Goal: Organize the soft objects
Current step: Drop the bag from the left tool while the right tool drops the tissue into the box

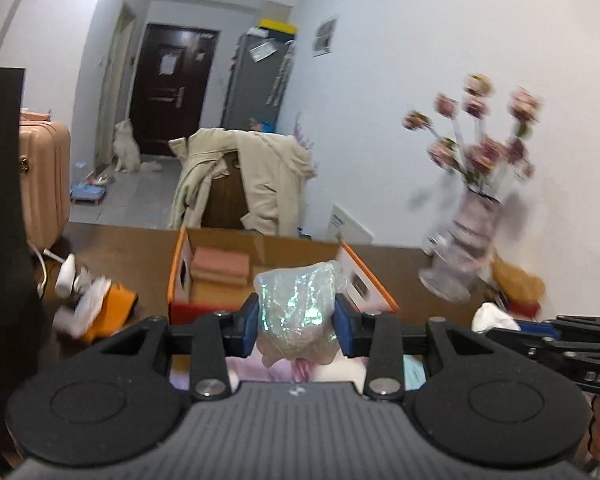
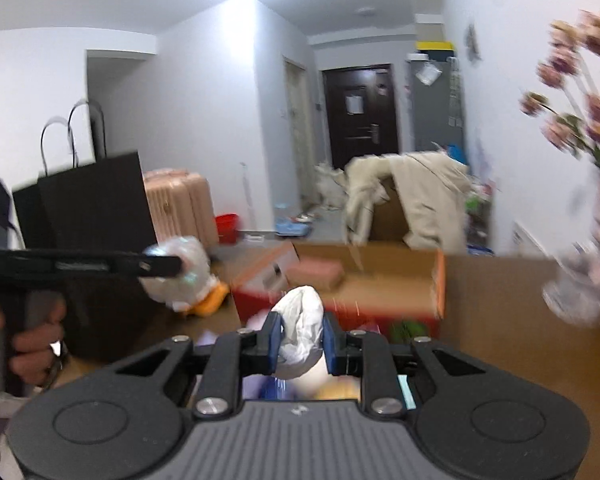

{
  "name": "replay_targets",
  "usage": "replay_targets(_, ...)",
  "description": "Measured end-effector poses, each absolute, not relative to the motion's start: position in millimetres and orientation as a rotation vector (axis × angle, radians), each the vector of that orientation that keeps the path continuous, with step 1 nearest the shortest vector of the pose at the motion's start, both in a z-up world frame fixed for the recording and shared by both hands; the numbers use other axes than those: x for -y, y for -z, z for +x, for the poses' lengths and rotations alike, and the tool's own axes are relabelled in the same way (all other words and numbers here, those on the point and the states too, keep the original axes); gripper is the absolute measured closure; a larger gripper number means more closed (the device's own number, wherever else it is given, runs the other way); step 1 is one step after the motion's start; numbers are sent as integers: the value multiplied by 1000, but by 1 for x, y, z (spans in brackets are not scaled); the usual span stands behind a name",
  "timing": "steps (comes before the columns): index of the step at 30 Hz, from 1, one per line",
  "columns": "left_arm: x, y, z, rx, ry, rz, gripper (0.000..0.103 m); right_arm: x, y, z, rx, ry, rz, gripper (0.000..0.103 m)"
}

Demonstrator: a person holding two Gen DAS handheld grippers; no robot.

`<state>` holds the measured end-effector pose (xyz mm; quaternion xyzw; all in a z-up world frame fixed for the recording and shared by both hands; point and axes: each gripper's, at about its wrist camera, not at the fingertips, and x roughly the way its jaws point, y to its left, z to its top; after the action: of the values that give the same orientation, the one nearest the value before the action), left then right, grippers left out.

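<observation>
left gripper (image 1: 296, 316) clamping shiny plastic bundle (image 1: 298, 304), right gripper (image 2: 302, 338) pinching white cloth (image 2: 302, 320)

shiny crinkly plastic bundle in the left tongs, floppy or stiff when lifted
Probably floppy: the shiny crinkly plastic bundle bulges above the left tongs and sags below them. Likely light, held by a pinch alone. Its glossy film may be slippery.

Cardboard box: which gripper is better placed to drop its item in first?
Probably left. The left gripper, shut on the iridescent bundle, faces the cardboard box head-on; the right gripper, gripping white cloth, sees it offset rightward.
</observation>
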<state>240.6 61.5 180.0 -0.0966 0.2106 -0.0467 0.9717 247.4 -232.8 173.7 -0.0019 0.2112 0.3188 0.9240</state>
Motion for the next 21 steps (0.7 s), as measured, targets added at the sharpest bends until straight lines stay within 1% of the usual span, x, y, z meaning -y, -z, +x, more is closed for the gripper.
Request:
replay_targets(3, -81, -183, 306, -455, 27, -210, 65, 205, -193, 318, -455, -648, -52, 82)
replay_targets(6, -96, -172, 367, -518, -10, -223, 64, 175, -193, 387, -515, -642, -52, 82)
replay_targets(9, -104, -148, 416, -567, -57, -191, 64, 140, -173, 456, -614, -635, -15, 81)
replay_targets(13, -116, -108, 460, -633, -94, -195, 63, 92, -126, 510, -727, -650, -27, 80)
replay_targets(14, -119, -99, 468, -638, -91, -204, 59, 80, -113, 520, -749, -657, -34, 78)
replay_targets(16, -123, -85, 477, -651, -90, -207, 55, 63, -89, 532, -783, -658, -37, 78)
replay_targets(17, -124, -79, 480, -651, -95, -210, 56, 57, -78, 536, -797, -655, -46, 78)
replay_targets(18, -126, -75, 482, -648, -115, -208, 54, 51, -69, 537, -797, -649, -60, 78)
replay_targets(19, -127, -72, 484, -647, -123, -212, 46, 47, -63, 541, -792, -646, -73, 74)
replay_targets(20, -130, -70, 484, -645, -105, -227, 41, 44, -58, 542, -798, -655, -83, 69)
replay_targets(21, -131, -69, 483, -639, -90, -243, 39, 44, -55, 543, -804, -673, -80, 66)
